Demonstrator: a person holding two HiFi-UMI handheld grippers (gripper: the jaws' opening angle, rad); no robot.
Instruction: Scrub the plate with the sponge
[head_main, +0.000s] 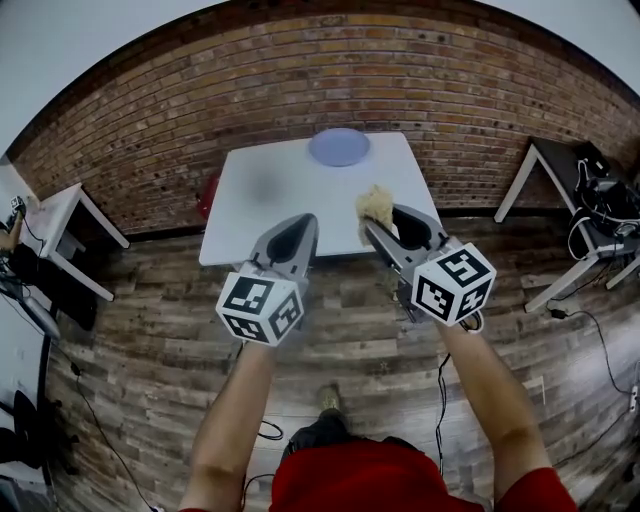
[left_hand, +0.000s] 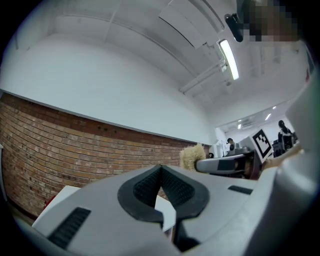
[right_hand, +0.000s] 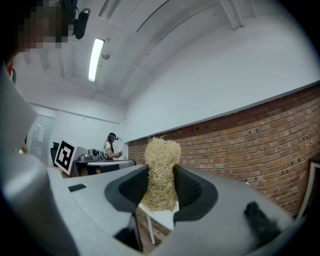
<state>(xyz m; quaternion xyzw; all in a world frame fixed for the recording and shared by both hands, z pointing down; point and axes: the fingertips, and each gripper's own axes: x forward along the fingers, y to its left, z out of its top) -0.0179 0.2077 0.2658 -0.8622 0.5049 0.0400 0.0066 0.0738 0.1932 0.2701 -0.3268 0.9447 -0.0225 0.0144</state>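
- Closest to us in the head view, at 6 o'clock, is our red shirt (head_main: 372, 482), with both bare forearms reaching up the frame to the two grippers.
- We hold the left gripper (head_main: 304, 222) at about 11 o'clock from the shirt. Its own view shows the black ribbed pads pressed together with nothing between them.
- We hold the right gripper (head_main: 383, 218) at about 1 o'clock from the shirt. Its jaws are clamped on the sponge (head_main: 375, 206), a pale, straw-coloured, fibrous wad.
- In the right gripper view the sponge stands between the pads, pinched at its lower half, and its frayed top pokes out past the jaw tips toward 12 o'clock.
- Each gripper carries a cube with black-and-white square markers at its near end; the left cube (head_main: 260, 306) and the right cube (head_main: 454, 284) hang over the wooden floor (head_main: 150, 340).
- Both sets of jaw tips reach over the near edge of the white table (head_main: 255, 205).
- We see the plate (head_main: 339, 146), round and pale blue, at the table's far edge, at 12 o'clock on the tabletop.
- From the sponge the plate lies at about 11 o'clock, well apart, with bare tabletop between them; from the left gripper it lies at about 1 o'clock.
- Behind the table runs a brick wall (head_main: 300, 70).
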